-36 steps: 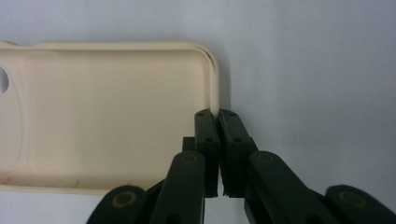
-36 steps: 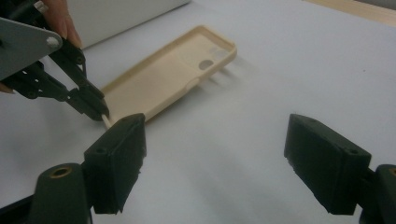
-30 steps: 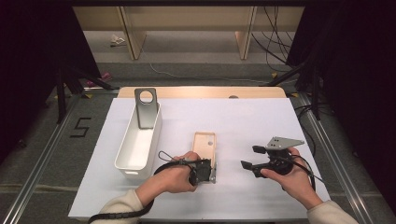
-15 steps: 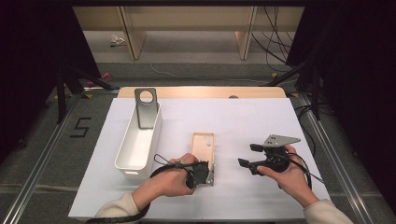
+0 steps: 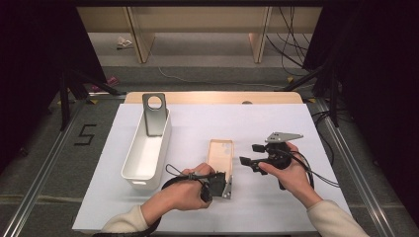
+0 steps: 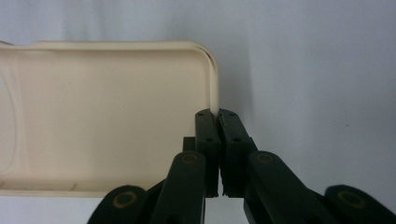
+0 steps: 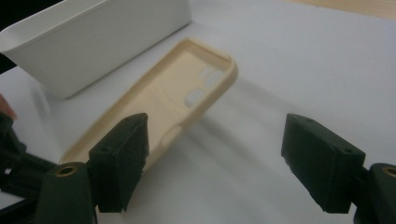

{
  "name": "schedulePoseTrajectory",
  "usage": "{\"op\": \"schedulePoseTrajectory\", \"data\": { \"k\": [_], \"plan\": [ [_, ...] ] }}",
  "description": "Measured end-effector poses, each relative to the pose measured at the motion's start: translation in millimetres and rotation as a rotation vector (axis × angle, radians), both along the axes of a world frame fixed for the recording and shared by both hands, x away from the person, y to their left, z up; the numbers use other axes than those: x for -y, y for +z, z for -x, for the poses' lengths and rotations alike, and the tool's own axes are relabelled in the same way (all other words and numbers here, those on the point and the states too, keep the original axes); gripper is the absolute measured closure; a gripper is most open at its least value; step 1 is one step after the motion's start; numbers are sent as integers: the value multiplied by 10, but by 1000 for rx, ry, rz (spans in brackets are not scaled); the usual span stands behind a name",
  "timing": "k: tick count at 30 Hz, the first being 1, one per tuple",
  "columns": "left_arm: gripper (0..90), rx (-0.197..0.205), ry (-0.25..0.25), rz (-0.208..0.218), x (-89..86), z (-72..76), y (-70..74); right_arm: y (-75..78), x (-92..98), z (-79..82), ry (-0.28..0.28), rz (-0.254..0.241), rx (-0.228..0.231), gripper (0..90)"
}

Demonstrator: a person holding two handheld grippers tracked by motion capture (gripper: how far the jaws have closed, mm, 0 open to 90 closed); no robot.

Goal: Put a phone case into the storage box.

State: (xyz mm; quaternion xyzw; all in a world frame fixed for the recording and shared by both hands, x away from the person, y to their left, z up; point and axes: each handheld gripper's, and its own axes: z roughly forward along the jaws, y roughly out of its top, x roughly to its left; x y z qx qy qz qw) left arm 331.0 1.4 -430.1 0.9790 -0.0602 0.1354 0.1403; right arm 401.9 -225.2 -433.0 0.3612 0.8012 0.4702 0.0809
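Note:
A cream phone case lies hollow side up on the white table sheet, its camera cut-out at the far end. My left gripper is at the case's near end, and its jaws are shut on the thin side rim of the phone case by a rounded corner. My right gripper hovers just right of the case, jaws wide open and pointing left at it. In the right gripper view the phone case lies ahead and to the left of the right gripper, with nothing between its pads.
A long white bin stands left of the case, seen also as the white bin. A grey metal bracket with a round hole leans upright at the bin's far end. A wooden board edges the sheet at the back.
My right gripper has moved left, closer to the case's right side. The left gripper has kept its hold and hardly moved.

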Motion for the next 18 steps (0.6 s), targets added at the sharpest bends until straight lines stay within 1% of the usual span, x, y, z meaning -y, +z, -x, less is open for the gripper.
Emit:
{"op": "schedulePoseTrajectory", "data": {
  "k": [1,2,3,4,5,6,7,8,10,11,14,16,18],
  "plan": [
    [871,8,-10,1,12,6,11,-7,-29,-23,3,-2,-6,240],
    [871,4,-7,5,16,17,12,-14,-81,-52,6,-4,-20,242],
    [871,20,-22,1,26,15,26,-21,-112,-70,10,-5,-23,242],
    [870,10,-17,4,32,32,29,-29,-153,-92,14,-6,-27,243],
    [870,23,-34,1,40,28,41,-37,-198,-114,18,-5,-34,244],
    [871,23,-34,3,42,33,43,-44,-227,-129,22,-4,-39,245],
    [871,13,-22,7,40,50,43,-49,-245,-140,21,-4,-42,247],
    [871,21,-32,6,44,49,53,-58,-269,-157,19,-3,-50,249],
    [871,29,-42,2,51,52,67,-73,-291,-180,17,-1,-59,254],
    [870,22,-35,9,54,63,64,-86,-303,-194,15,1,-63,257],
    [870,28,-44,10,69,74,71,-104,-317,-213,13,-2,-81,275],
    [870,24,-46,11,80,86,71,-110,-317,-222,11,-5,-91,297],
    [870,32,-57,11,92,90,77,-111,-311,-227,11,-8,-94,325]
  ]
}}
